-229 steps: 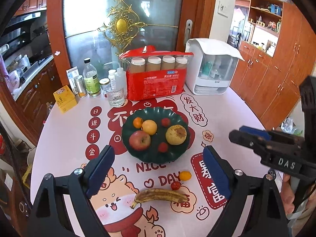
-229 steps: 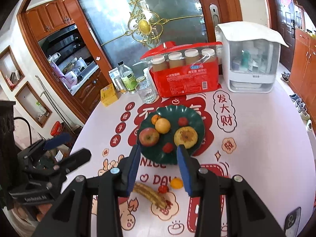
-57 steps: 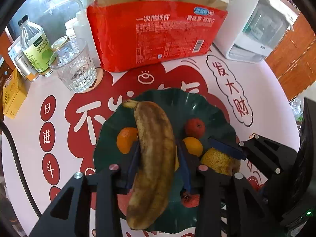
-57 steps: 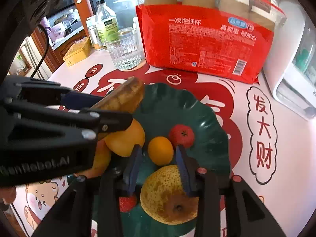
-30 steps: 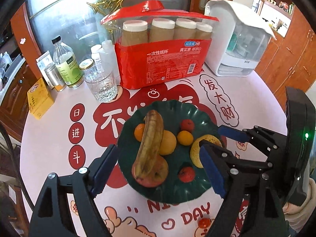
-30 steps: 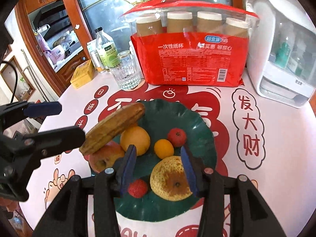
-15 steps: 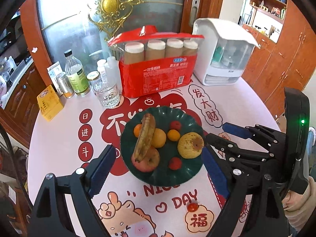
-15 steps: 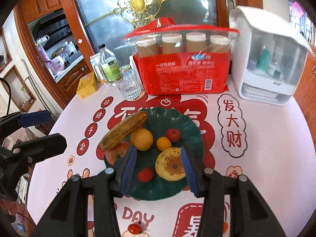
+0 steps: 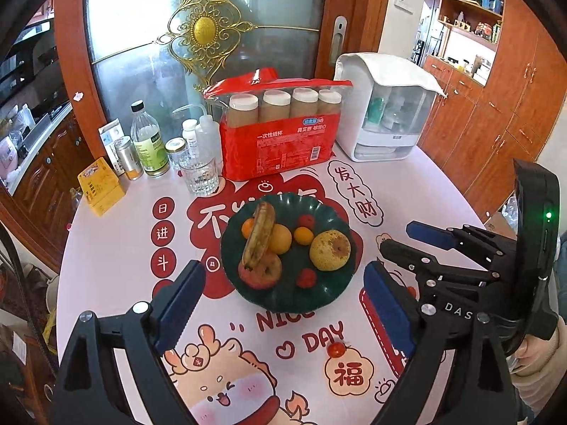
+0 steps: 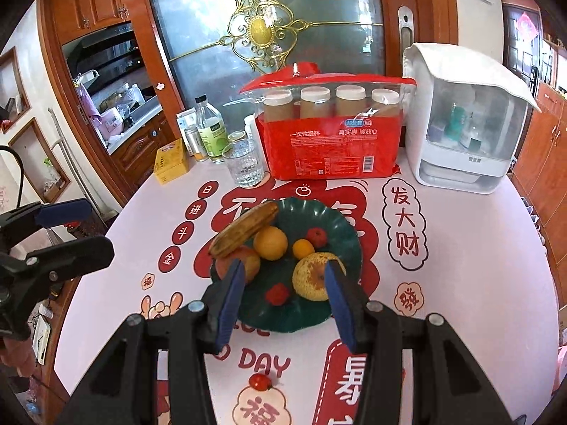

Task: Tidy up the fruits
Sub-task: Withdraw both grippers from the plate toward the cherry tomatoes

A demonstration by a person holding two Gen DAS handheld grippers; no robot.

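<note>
The left claw (image 9: pixel 283 304) is wide open and holds nothing. The right claw (image 10: pixel 285 301) is open too, and empty. Both hang over the tabletop (image 9: pixel 113 255), just in front of the green plate (image 9: pixel 333 295). On the plate a brown banana (image 9: pixel 260 235) leans on an apple (image 9: pixel 260 272) and an orange (image 9: pixel 281 239). A big pear (image 9: pixel 330 250) sits beside them. One small red tomato (image 9: pixel 336 349) lies on the tabletop, apart from the plate. Behind the plate stand a glass (image 9: pixel 200 175) and a red bag of cups (image 9: pixel 278 141).
</note>
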